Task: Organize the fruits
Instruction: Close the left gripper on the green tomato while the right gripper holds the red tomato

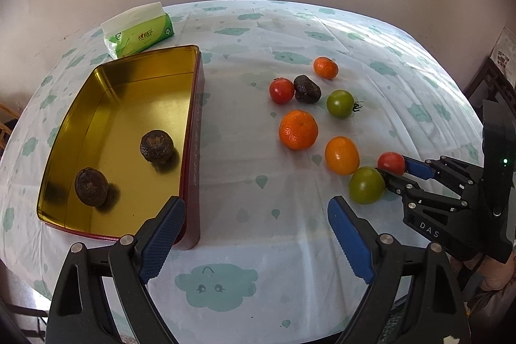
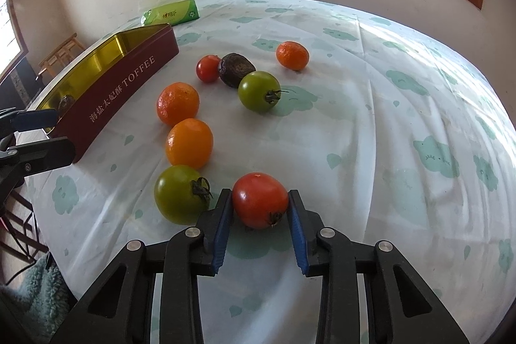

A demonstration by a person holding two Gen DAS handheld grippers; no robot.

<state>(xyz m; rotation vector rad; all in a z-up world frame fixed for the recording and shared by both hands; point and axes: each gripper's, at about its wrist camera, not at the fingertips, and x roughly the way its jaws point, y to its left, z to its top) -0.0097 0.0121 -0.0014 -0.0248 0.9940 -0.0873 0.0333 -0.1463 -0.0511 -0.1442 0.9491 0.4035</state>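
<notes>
Right hand-held gripper (image 2: 260,203) has its blue pads pressed on both sides of a red tomato (image 2: 260,199), which sits on the cloud-print surface (image 2: 371,124) just beside a green tomato (image 2: 180,194). Left hand-held gripper (image 1: 256,211) hangs spread wide, holding nothing, near the toffee tin (image 1: 190,150), where two dark brown fruits (image 1: 157,146) lie inside.
</notes>
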